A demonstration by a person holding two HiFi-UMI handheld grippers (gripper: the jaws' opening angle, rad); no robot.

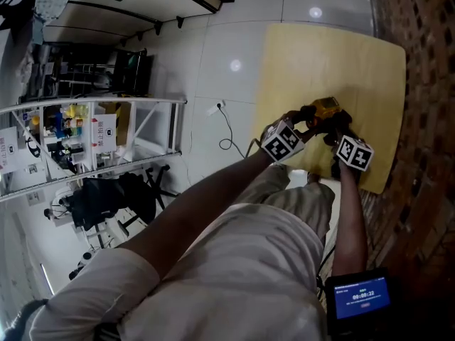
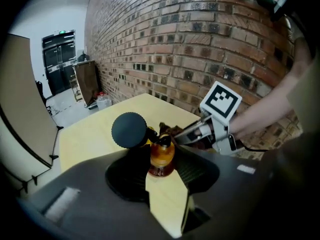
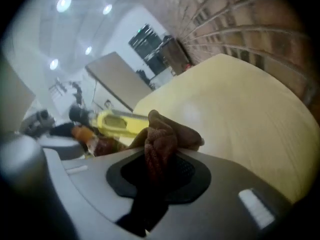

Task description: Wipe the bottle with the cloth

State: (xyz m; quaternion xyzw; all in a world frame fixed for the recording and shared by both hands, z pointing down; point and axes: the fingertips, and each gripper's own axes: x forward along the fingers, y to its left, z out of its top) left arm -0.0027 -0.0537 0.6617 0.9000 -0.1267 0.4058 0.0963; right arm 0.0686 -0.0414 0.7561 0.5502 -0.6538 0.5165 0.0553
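The left gripper [image 2: 162, 166] has its fingers clamped on the bottle [image 2: 161, 154], whose amber body stands between them above the tabletop [image 2: 95, 134]. The right gripper [image 3: 159, 166] has its fingers clenched on the brown cloth [image 3: 162, 136], which bunches out just past their tips. The cloth lies just beyond the left fingers, beside the bottle. It seems to touch the bottle, though blur leaves that uncertain.

Over the table [image 1: 323, 55], the bottle [image 2: 161, 156] sits between my left gripper's [image 2: 160, 180] jaws; cloth [image 3: 161, 141] in my right gripper [image 3: 157, 173], just beside it; brick wall [image 2: 200, 44] behind.
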